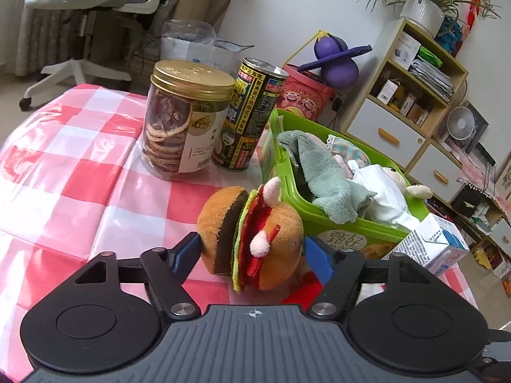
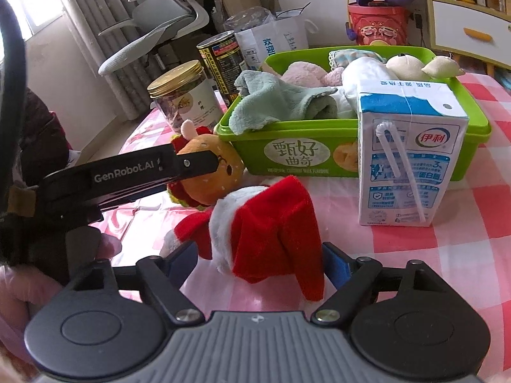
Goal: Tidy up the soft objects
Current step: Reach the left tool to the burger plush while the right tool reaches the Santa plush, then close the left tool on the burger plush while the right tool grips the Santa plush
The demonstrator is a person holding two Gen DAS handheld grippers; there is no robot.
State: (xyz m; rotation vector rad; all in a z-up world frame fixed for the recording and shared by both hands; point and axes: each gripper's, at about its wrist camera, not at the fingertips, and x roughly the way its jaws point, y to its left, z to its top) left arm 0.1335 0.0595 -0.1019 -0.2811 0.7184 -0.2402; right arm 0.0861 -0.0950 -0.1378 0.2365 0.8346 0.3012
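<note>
A plush hamburger toy sits on the checked tablecloth between the blue pads of my left gripper; the pads touch its sides. It also shows in the right wrist view with the left gripper's finger across it. A red and white Santa hat lies between the fingers of my right gripper, whose jaws stand wide and apart from the cloth. A green plastic bin behind them holds a grey-green cloth, a pink plush and a white doll. The bin shows in the left view too.
A milk carton stands in front of the bin's right end. A gold-lidded jar of dried slices and a black and yellow can stand left of the bin. Office chair, shelf unit and plant lie beyond the table.
</note>
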